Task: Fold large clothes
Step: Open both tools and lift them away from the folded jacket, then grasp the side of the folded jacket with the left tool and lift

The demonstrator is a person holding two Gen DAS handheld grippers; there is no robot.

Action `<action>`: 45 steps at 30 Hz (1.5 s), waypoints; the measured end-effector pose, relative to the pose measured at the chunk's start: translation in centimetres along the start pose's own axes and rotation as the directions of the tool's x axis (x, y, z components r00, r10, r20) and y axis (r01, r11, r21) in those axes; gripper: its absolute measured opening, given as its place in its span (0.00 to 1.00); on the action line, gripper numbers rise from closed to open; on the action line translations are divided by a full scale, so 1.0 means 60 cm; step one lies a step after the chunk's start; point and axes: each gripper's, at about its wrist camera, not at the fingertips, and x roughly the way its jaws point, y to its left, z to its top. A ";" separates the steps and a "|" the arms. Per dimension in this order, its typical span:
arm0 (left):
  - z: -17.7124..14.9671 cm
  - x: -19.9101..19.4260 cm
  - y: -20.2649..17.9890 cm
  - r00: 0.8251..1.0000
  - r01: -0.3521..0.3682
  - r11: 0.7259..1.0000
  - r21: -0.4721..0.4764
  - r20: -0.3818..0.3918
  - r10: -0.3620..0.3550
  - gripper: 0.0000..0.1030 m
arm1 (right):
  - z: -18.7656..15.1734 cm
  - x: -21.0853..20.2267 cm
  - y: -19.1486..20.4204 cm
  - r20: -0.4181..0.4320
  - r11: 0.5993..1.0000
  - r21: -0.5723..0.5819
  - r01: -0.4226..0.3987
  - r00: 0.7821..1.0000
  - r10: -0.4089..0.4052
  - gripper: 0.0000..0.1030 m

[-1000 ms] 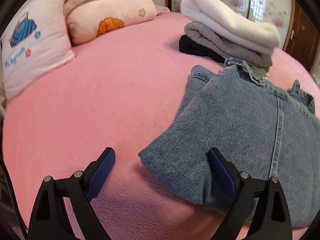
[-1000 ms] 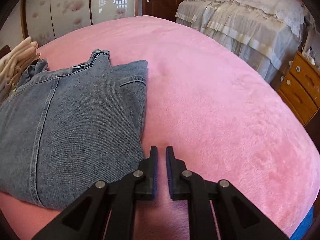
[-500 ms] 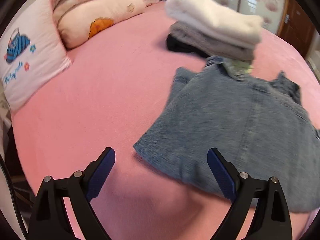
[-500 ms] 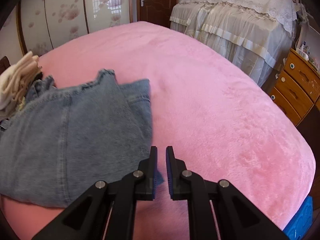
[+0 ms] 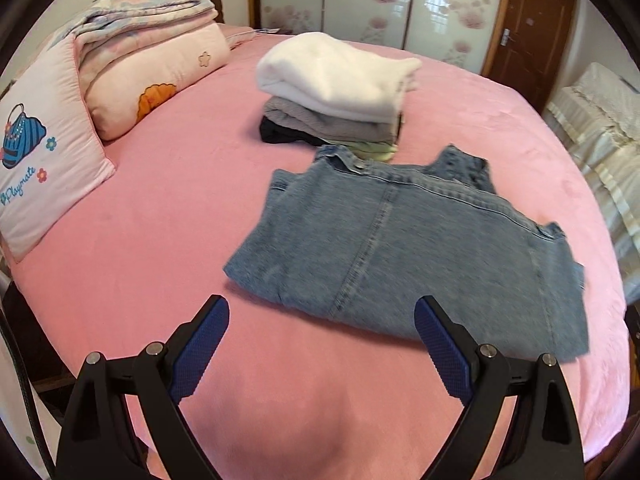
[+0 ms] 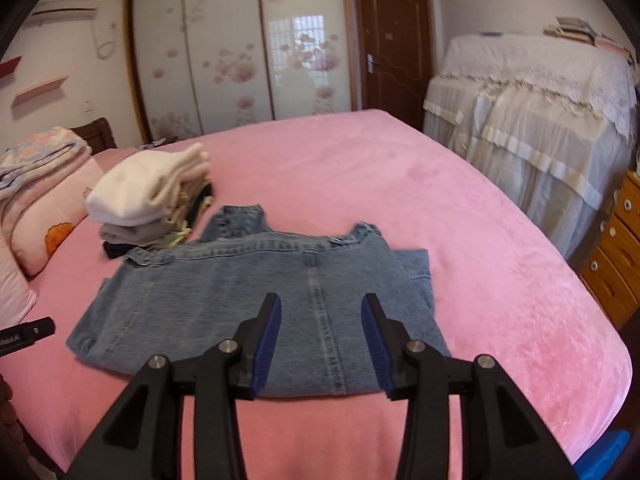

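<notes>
- The folded jeans (image 5: 400, 256) lie flat on the pink bedspread (image 5: 168, 208), a neat blue denim rectangle with the waistband at the far edge, toward the wardrobe.
- Left gripper (image 5: 322, 338) hangs above the near edge of the bed, its jaws spread wide apart and nothing between them; the blue pads (image 5: 200, 344) are bare.
- Its right finger overlaps the near corner of the denim in the view, though I cannot tell if it touches the cloth.
- Right gripper (image 6: 320, 338) floats over the near edge of the jeans (image 6: 256, 300), jaws parted by a moderate gap, gripping nothing.
- Just beyond the waistband sits a stack of folded clothes (image 5: 336, 92): a white fluffy piece on top, grey under it, something black and a pale green item at the bottom, with the green edge right against the jeans.
- Pillows (image 5: 44, 152) and a folded quilt (image 5: 140, 12) line the head of the bed, well apart from the denim.
- Off to the right, a second bed under a cream lace cover (image 6: 532, 120) and a wooden drawer unit (image 6: 616, 248).
- Flowered wardrobe doors (image 6: 232, 60) and a brown door (image 6: 388, 44) fill the back wall.
</notes>
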 end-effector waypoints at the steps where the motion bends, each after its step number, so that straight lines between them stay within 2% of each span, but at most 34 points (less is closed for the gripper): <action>1: -0.007 -0.006 -0.001 1.000 0.016 1.000 0.002 -0.004 -0.016 0.90 | -0.003 -0.007 0.007 0.005 1.000 -0.006 -0.008 1.000 0.008 0.47; 7: -0.051 -0.002 0.001 0.993 0.109 0.994 0.021 -0.044 -0.108 0.90 | -0.033 -0.016 0.059 -0.036 0.997 -0.041 -0.063 0.997 0.062 0.48; 11: -0.083 0.033 0.012 0.980 0.162 0.987 -0.009 -0.114 -0.162 0.90 | -0.058 0.007 0.082 -0.088 0.995 -0.046 -0.085 0.993 0.081 0.48; 16: -0.117 0.093 0.035 0.950 0.210 0.974 -0.088 -0.216 -0.224 0.90 | -0.086 0.043 0.102 -0.155 0.994 -0.049 -0.098 0.984 0.090 0.48; 21: -0.133 0.141 0.061 0.925 0.263 0.944 -0.197 -0.225 -0.305 0.90 | -0.109 0.077 0.118 -0.210 0.993 -0.044 -0.106 0.973 0.094 0.48; 27: -0.141 0.191 0.099 0.879 0.373 0.863 -0.340 -0.168 -0.446 0.90 | -0.124 0.099 0.138 -0.236 0.991 -0.064 -0.116 0.967 0.098 0.48; 30: -0.132 0.210 0.115 0.870 0.410 0.833 -0.370 -0.115 -0.480 0.90 | -0.123 0.105 0.143 -0.228 0.990 -0.075 -0.117 0.969 0.097 0.48; 34: -0.101 0.240 0.131 0.869 0.448 0.808 -0.382 -0.025 -0.494 0.90 | -0.122 0.116 0.146 -0.221 0.990 -0.081 -0.117 0.971 0.096 0.48; 45: -0.020 0.329 0.131 0.861 0.483 0.771 -0.416 0.066 -0.504 0.91 | -0.133 0.151 0.148 -0.242 0.989 -0.091 -0.117 0.966 0.092 0.48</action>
